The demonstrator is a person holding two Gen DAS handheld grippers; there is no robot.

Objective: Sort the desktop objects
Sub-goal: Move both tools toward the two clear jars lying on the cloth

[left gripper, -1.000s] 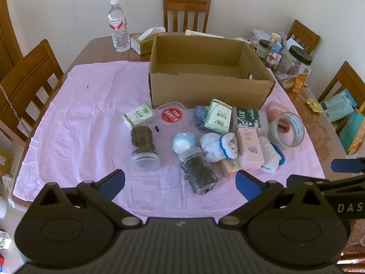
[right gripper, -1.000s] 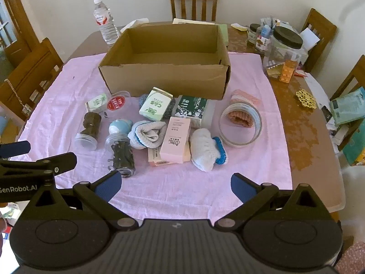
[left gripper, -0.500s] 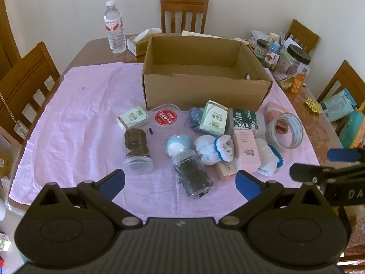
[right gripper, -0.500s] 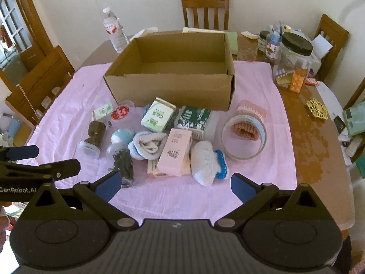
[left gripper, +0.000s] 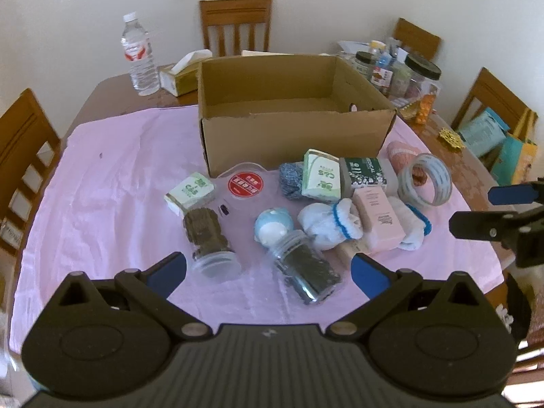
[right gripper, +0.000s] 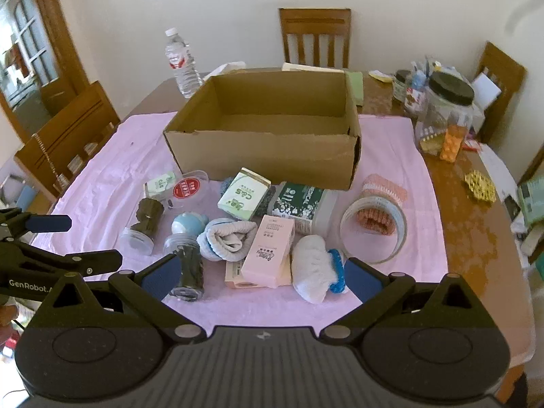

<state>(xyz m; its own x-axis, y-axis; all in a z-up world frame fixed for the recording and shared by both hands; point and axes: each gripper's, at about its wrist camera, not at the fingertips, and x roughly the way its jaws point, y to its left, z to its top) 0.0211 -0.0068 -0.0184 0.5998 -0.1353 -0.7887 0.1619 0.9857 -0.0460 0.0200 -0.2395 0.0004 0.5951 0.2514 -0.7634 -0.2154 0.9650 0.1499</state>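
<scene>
Both hand-held grippers hover spread and empty over unsorted clutter; nothing boxed yet.

Left wrist view: our left hand-held gripper (left gripper: 268,272) has fingers apart, holding nothing. The cardboard box (left gripper: 292,142) sits empty at 12 o'clock on the counter (left gripper: 95,183); the dark-filled jar (left gripper: 306,273) lies on its side between the fingers, and another lying jar (left gripper: 209,243) is at 10 o'clock. Right wrist view: our right hand-held gripper (right gripper: 261,277) is likewise apart and empty, with the pink carton (right gripper: 270,251) at 12 o'clock, touching the rolled sock (right gripper: 314,268). Risk, we judge: lying jars may roll when pinched, and crowded neighbours may get dragged along.
</scene>
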